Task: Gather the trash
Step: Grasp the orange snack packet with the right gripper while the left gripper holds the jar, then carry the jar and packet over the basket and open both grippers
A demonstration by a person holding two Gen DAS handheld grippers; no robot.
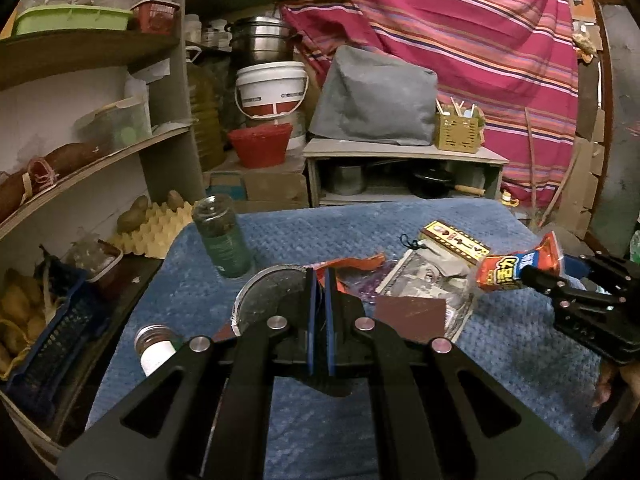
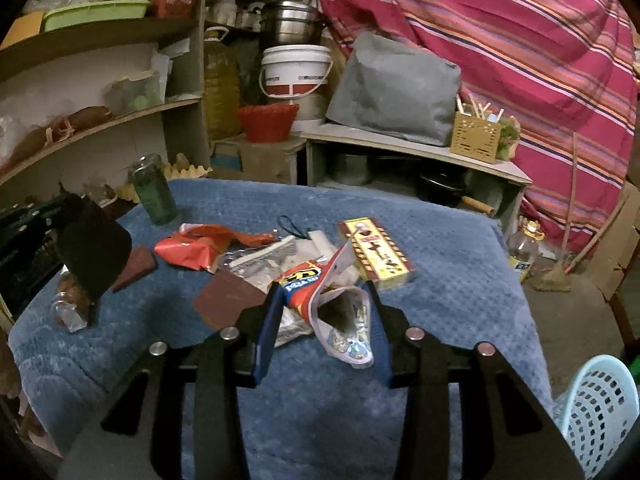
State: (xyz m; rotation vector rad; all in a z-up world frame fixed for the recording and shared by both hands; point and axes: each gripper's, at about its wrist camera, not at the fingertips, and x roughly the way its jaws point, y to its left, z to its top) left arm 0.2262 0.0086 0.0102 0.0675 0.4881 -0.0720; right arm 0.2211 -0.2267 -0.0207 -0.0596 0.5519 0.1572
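R gripper (image 2: 324, 316) holds the red snack wrapper (image 2: 320, 300) between its pads, lifted clear of the blue cloth (image 2: 460, 288), just in front of the yellow box (image 2: 376, 252). L gripper (image 1: 320, 292) is pinched fully closed; a dark flat piece (image 2: 94, 256) hangs at its tips in the right wrist view, left of that box & well apart. More litter lies left of the box: red torn wrapper (image 2: 188, 250), clear packet (image 2: 260, 258), brown card (image 2: 228, 300). Green glass jar (image 2: 154, 192) stands far left. Blue mesh basket (image 2: 596, 412) sits off the counter, near right. Shelves (image 2: 100, 128) and striped pink cloth (image 2: 500, 40) behind.
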